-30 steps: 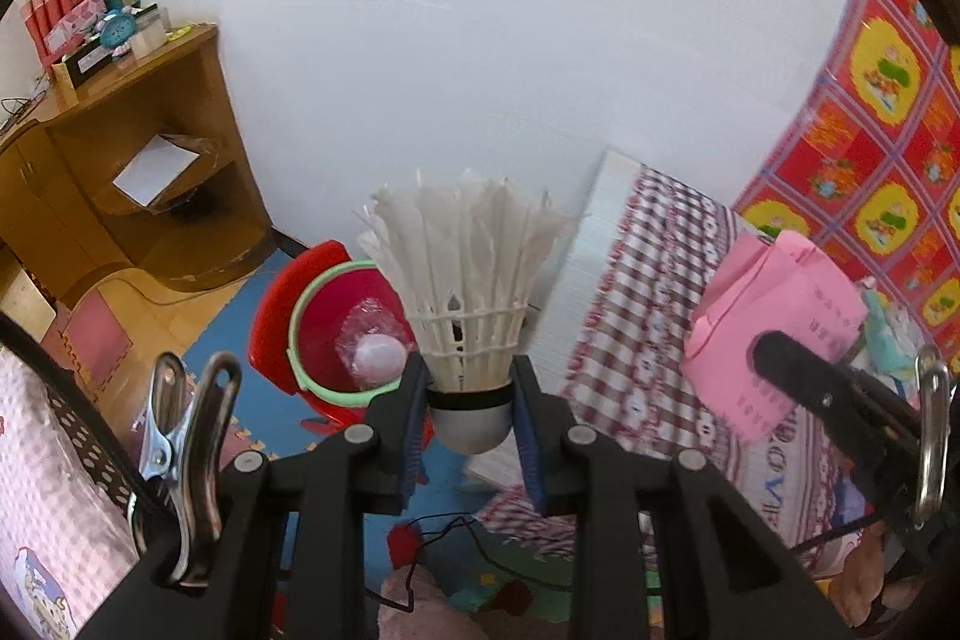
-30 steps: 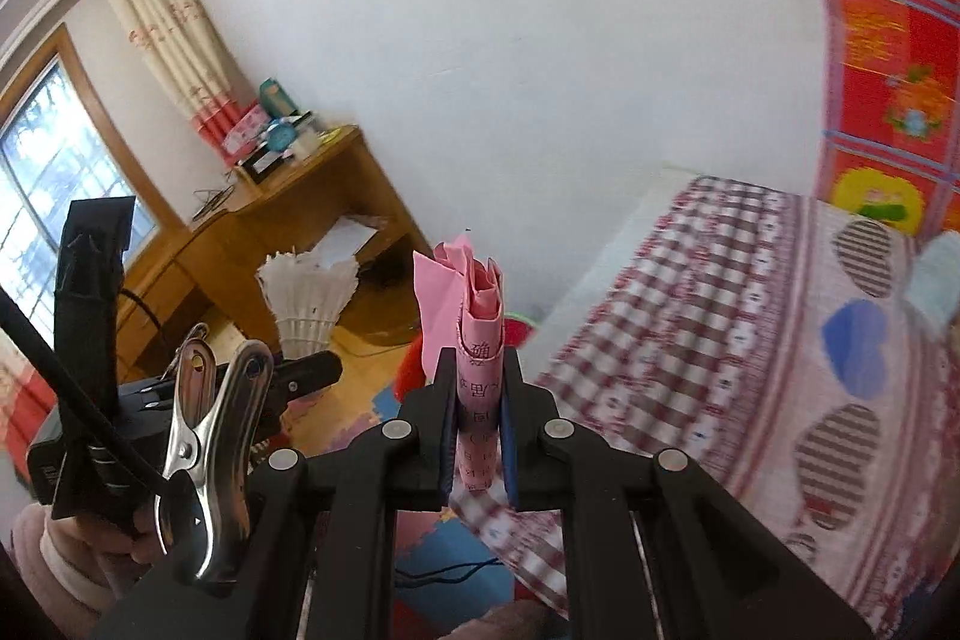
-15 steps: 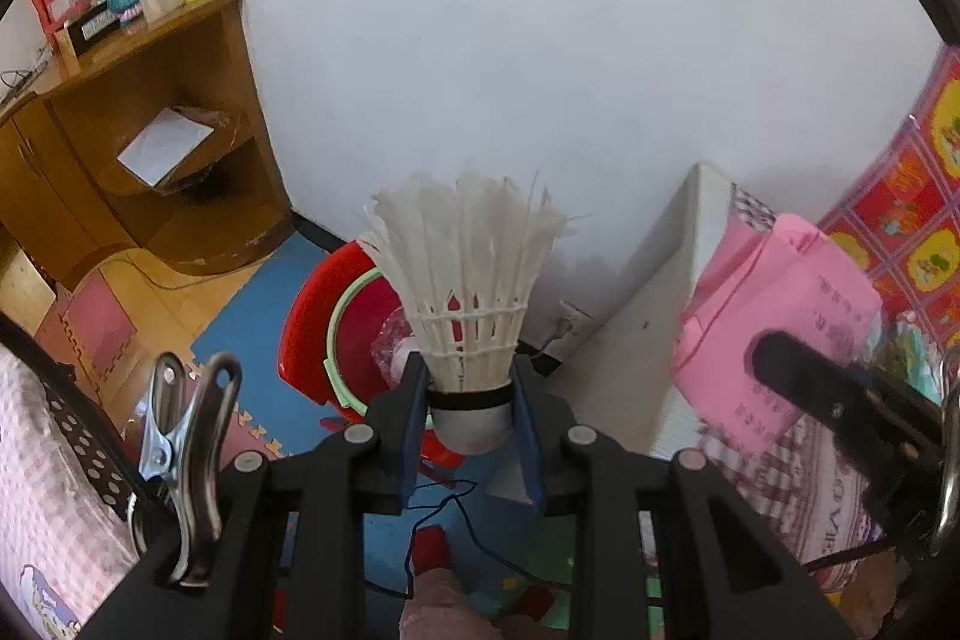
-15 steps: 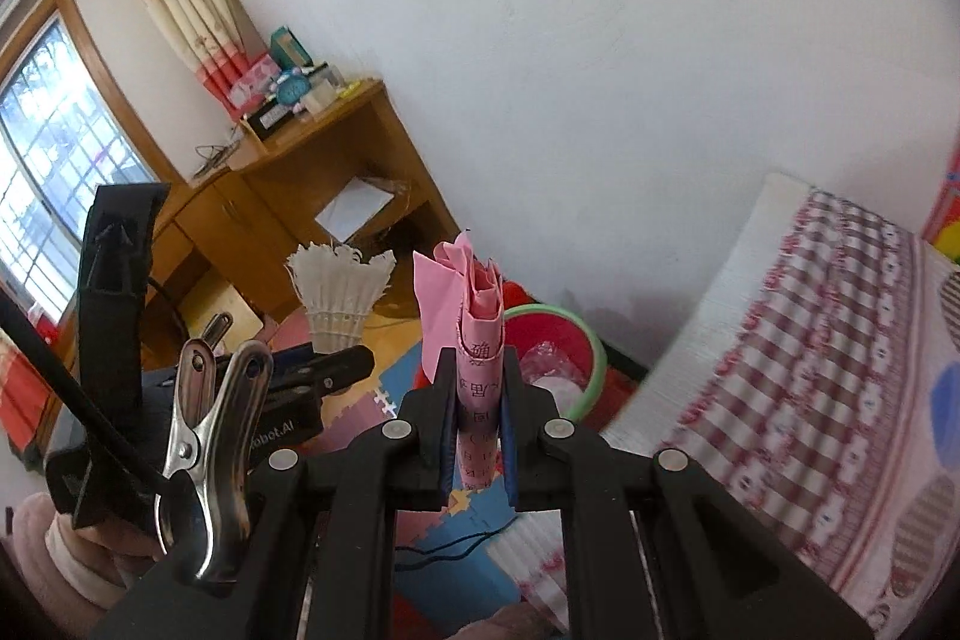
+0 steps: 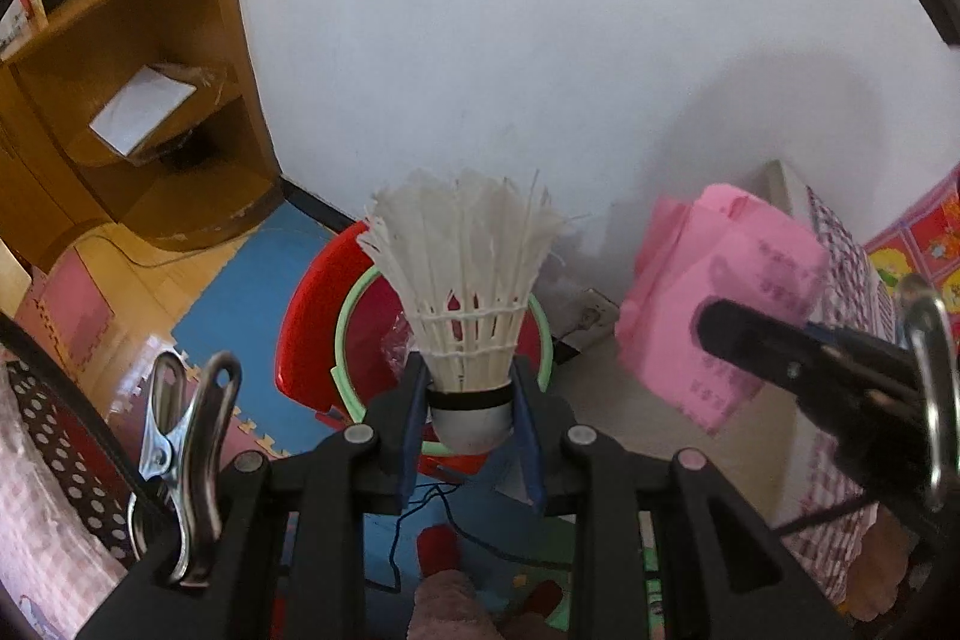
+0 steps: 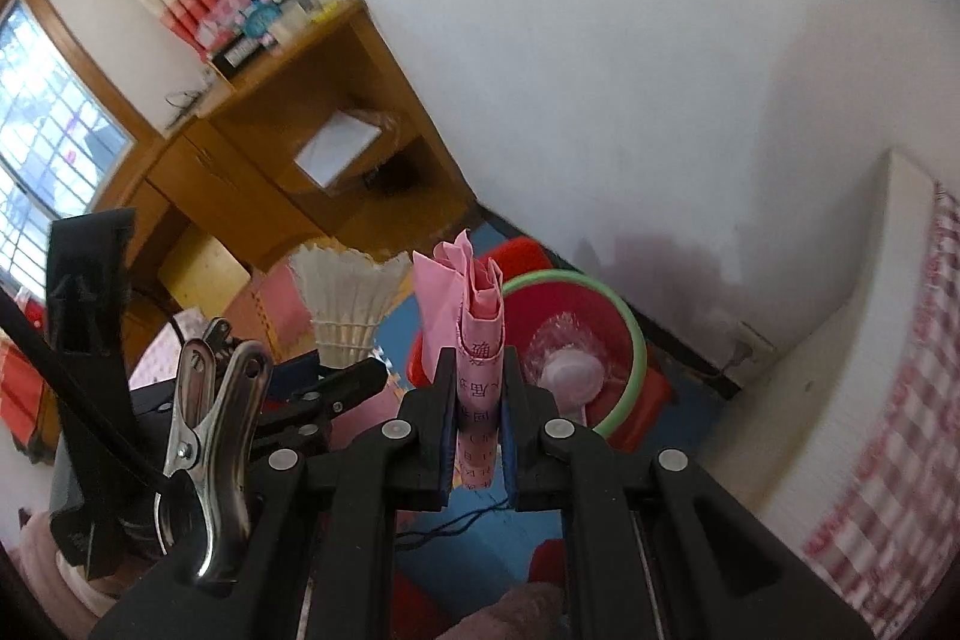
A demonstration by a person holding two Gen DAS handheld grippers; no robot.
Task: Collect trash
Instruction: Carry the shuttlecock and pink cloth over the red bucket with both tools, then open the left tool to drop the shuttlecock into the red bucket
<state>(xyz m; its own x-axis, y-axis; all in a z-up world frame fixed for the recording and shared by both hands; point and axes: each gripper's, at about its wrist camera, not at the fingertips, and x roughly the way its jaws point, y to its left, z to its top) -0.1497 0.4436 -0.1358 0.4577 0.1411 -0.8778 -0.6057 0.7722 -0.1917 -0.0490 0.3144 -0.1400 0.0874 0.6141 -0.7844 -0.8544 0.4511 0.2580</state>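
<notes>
My left gripper (image 5: 469, 400) is shut on the cork base of a white feather shuttlecock (image 5: 465, 280), feathers pointing up. It hangs above a red bin with a green rim (image 5: 354, 334) on the floor. My right gripper (image 6: 476, 388) is shut on a folded pink paper (image 6: 477, 322) with printed characters. The same pink paper (image 5: 714, 298) shows at the right of the left wrist view. In the right wrist view the red bin (image 6: 600, 328) lies just beyond the paper and holds clear plastic wrap (image 6: 567, 358). The shuttlecock (image 6: 345, 304) is at its left.
A wooden desk with open shelves (image 5: 120, 100) stands at the left against the white wall (image 5: 540, 40). A bed with a red checked cover (image 6: 888, 430) runs along the right. Blue and pink foam floor mats (image 5: 240, 292) and a dark cable (image 5: 456, 520) lie below.
Both grippers have moved forward and down toward the red bin, which now looks larger and closer. The bed has slid out to the right edge. Both grips are unchanged.
</notes>
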